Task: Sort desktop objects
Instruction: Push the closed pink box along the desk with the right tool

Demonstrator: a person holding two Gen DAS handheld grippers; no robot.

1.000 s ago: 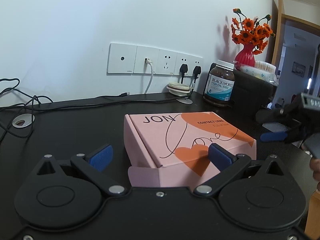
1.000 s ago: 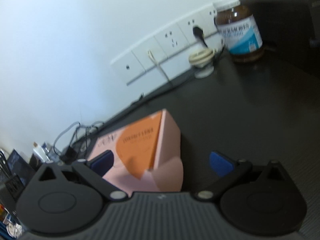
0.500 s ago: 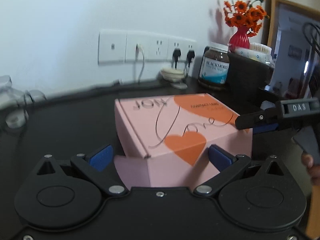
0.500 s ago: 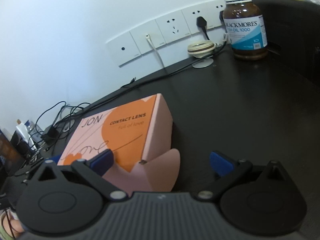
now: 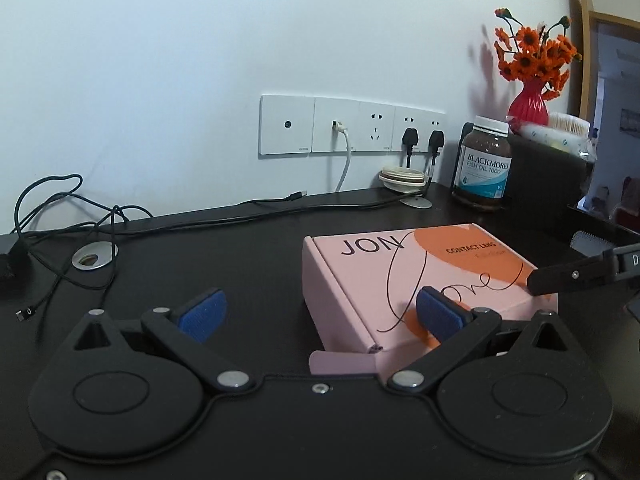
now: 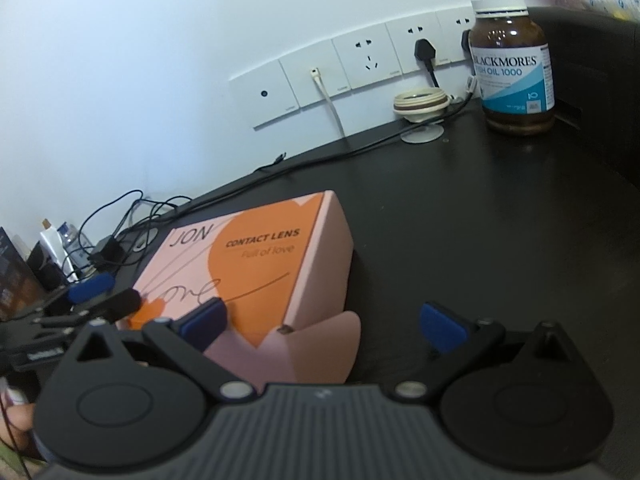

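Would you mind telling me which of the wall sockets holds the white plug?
The second socket from the left; the two sockets at the right end hold black plugs, the others hold none.

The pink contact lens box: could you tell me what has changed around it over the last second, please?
The left gripper has shifted left, so the pink box now sits by its right finger instead of between both. The right gripper has levelled out and closed in from the other side. Both stay open; nothing is gripped. The box, fish oil bottle and cables have not moved.
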